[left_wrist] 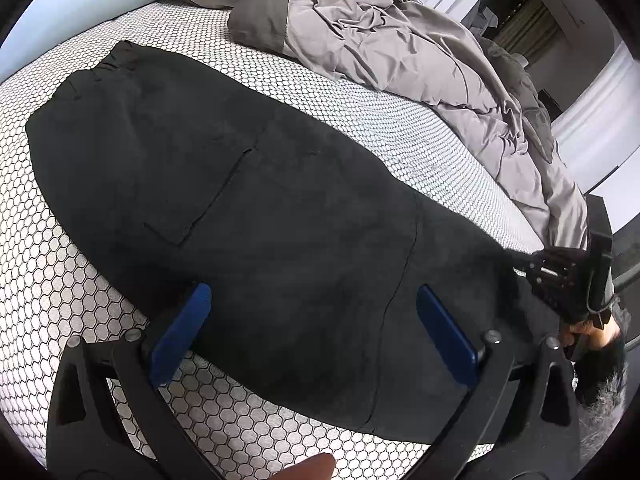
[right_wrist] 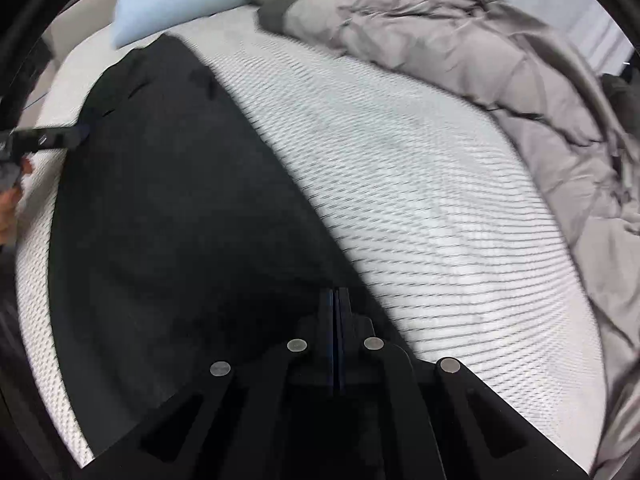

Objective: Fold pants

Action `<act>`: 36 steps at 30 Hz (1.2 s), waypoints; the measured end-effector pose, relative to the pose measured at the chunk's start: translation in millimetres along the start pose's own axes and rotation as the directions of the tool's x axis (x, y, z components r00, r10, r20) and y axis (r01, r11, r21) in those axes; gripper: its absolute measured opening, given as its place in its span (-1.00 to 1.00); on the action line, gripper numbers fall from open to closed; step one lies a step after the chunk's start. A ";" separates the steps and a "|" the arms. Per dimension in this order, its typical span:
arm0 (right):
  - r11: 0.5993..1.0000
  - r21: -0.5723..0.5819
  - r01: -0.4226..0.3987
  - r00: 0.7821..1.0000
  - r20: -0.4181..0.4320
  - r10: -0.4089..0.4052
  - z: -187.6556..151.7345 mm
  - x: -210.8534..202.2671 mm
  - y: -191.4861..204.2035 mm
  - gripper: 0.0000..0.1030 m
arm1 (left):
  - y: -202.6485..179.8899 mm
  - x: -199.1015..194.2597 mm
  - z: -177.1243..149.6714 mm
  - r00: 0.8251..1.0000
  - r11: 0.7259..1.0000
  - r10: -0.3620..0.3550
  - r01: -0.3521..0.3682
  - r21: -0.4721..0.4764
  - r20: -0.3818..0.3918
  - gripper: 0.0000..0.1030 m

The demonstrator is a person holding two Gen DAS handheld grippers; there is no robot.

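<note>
Black pants point(left_wrist: 240, 160) lie flat and lengthwise on the hexagon-patterned mattress point(left_wrist: 60, 260). My left gripper point(left_wrist: 312, 292) hovers just over the near part of the pants, its blue pads spread wide and nothing between them. It shows at the left edge of the right wrist view as the left gripper point(right_wrist: 80, 134). My right gripper point(right_wrist: 335, 296) is shut, pads together, pinching the right-hand edge of the pants point(right_wrist: 160, 200). In the left wrist view the right gripper point(left_wrist: 516, 260) holds that end of the cloth at the far right.
A crumpled grey duvet point(left_wrist: 400, 40) is heaped along the far side of the bed, seen also as the duvet point(right_wrist: 440, 40). A light blue pillow point(left_wrist: 80, 12) lies past the pants' far end. Bare mattress point(right_wrist: 400, 200) runs between pants and duvet.
</note>
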State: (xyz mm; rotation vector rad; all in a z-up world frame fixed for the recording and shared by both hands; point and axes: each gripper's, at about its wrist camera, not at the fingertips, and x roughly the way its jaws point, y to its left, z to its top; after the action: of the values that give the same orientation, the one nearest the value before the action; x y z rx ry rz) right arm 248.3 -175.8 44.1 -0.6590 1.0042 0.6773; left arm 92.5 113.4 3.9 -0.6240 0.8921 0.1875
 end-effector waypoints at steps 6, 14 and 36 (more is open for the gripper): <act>0.976 -0.019 0.215 0.972 -0.097 -0.216 -7.0 29.7 25.7 -0.70 | -0.4 10.0 1.8 0.999 0.999 0.029 -0.029 0.014 -0.018 0.98; 0.845 0.475 0.248 0.942 0.085 -0.324 -87.6 -63.0 8.5 0.74 | -46.5 10.4 -15.5 0.994 0.973 0.103 -0.108 0.204 0.032 0.98; 0.620 0.689 0.374 0.896 -0.096 -0.434 -291.4 -107.2 16.3 0.96 | -128.1 29.8 -95.0 0.996 0.876 -0.016 0.059 0.479 -0.093 0.98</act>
State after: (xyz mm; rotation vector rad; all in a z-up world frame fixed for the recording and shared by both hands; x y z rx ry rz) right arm 42.6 -408.3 25.7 -0.1593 0.8998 -0.1106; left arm 99.2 -48.2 -8.4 -0.1815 0.9649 -0.1007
